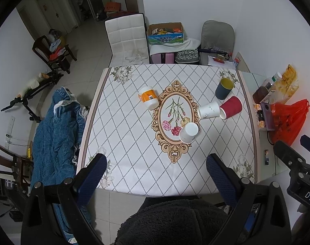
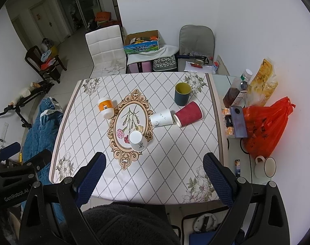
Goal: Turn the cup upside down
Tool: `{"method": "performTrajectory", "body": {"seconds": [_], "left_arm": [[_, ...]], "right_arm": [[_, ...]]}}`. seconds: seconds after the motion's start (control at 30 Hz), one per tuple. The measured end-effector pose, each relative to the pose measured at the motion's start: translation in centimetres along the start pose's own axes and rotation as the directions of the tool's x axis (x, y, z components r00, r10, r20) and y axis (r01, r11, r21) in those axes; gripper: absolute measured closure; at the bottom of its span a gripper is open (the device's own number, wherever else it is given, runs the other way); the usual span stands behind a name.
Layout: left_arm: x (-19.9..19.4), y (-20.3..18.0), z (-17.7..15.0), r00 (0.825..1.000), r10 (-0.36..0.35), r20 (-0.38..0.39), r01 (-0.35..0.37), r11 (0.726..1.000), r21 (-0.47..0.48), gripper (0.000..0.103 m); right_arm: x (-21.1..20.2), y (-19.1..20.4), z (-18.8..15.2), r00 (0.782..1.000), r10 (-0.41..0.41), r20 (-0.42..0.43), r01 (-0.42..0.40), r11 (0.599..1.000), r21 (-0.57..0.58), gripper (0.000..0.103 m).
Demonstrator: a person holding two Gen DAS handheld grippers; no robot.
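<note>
A dark cup with a yellow inside (image 1: 224, 88) (image 2: 182, 94) stands upright, mouth up, at the table's far right. A red ribbed paper cup (image 1: 231, 107) (image 2: 188, 114) and a white paper cup (image 1: 209, 110) (image 2: 162, 118) lie on their sides next to each other. Another white cup (image 1: 188, 132) (image 2: 137, 140) stands upside down on the oval flower pattern. My left gripper (image 1: 155, 163) and right gripper (image 2: 155, 161) are both open and empty, held above the table's near edge, well short of the cups.
An orange-and-white jar (image 1: 148, 98) (image 2: 106, 107) lies on its side on the table's (image 1: 124, 132) left half. A red plastic bag (image 2: 265, 126), a phone, bottles and a white mug (image 2: 266, 167) crowd the glass side surface at right. Chairs and boxes stand beyond the far edge.
</note>
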State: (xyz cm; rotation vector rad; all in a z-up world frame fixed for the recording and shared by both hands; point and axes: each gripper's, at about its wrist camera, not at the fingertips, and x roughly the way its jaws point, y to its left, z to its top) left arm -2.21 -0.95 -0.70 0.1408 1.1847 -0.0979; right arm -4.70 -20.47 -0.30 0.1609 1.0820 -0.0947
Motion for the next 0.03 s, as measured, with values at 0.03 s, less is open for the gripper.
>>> {"method": "performTrajectory", "body": {"seconds": [0.03], "left_arm": [[-0.08,0.05,0.00,1.000,-0.001,0.002,0.001,1.000,0.000,0.003]], "right_arm": [[0.01,0.00,0.01,1.000,-0.001,-0.001,0.001,1.000,0.000,0.005]]}}
